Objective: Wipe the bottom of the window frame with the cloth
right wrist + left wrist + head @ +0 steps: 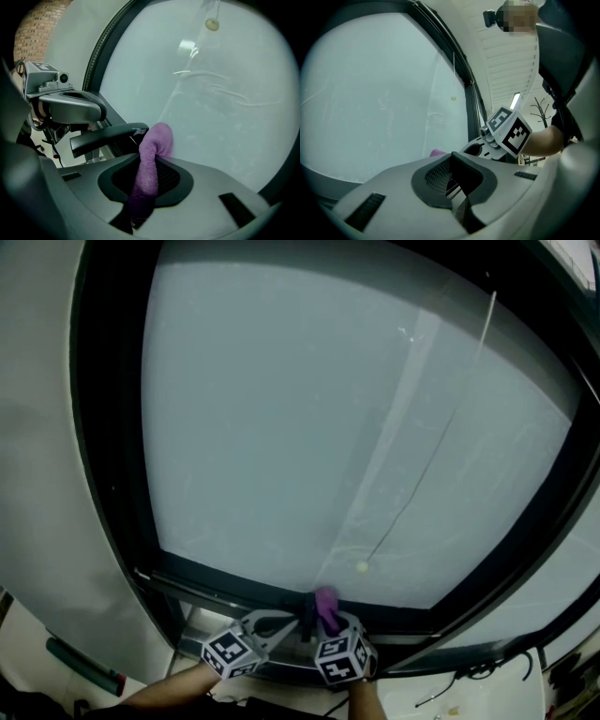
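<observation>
Nearest the camera in the head view, at the bottom edge, the left gripper point(286, 626) and the right gripper point(327, 619) sit side by side, each carrying a black-and-white marker cube. Both tips point up at the dark bottom rail of the window frame point(225, 579). A purple cloth point(326, 604) stands up from the right gripper and its top touches that rail, just under the frosted glass point(309, 427). A small pale spot point(361, 566) sits on the glass just above the cloth. In the left gripper view, the left gripper's fingers point(438, 176) are clenched together with nothing between them. The right gripper's marker cube shows just beyond to the right, and a sliver of purple peeks over the gripper body against the glass. In the right gripper view, the fingers are grasping the cloth. It runs up between them as a rolled strip, and its rounded end rests against the lower edge of the pane. The left gripper's black finger lies just beside the cloth on its left.
</observation>
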Available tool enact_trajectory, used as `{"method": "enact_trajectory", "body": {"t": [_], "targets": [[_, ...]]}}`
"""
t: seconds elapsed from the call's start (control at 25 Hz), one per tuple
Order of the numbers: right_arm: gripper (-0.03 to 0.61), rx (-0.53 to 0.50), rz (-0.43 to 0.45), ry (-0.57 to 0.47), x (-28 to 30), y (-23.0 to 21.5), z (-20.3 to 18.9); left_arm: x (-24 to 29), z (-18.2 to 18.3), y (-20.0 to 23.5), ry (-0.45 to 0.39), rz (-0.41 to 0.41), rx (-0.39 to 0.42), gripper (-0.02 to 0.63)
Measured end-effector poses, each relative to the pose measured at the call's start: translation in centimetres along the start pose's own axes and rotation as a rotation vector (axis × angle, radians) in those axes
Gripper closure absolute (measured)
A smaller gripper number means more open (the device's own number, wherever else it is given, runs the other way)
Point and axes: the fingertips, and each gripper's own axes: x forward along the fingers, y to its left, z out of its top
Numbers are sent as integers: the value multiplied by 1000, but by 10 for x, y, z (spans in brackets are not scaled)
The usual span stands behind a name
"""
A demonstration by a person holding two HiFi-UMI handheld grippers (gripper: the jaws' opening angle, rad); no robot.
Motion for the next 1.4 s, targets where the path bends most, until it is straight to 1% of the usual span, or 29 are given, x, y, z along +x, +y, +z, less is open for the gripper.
{"method": "enact_trajectory", "body": {"t": [0.12, 0.24, 0.48, 0.6, 0.8, 0.88, 1.0, 1.2, 1.4], "targets": [[492, -1, 17, -16, 1, 11, 1, -12, -4, 7, 19, 67, -2, 609], [492, -8, 32, -34, 3, 20, 0, -28, -7, 10, 38, 126, -34, 609], [492, 3, 55, -74, 5, 31, -4, -60, -10, 9, 48, 237, -55, 609], [492, 17, 45, -103, 5, 37, -4, -79, -8, 8, 48, 294, -61, 609], [492, 57, 25, -130, 6, 41, -7, -99, -10, 10, 45, 353, -70, 609], [492, 83, 22, -133, 7, 44, -9, -104, -11, 11, 39, 361, -77, 609], [492, 133, 2, -137, 5, 49, -9, -111, -11, 16, 30, 353, -76, 609], [492, 242, -18, -155, 11, 64, -7, -123, -7, 28, 40, 302, -69, 609], [492, 342, -59, -156, 16, 76, 6, -143, 0, 41, 38, 248, -70, 609]]}}
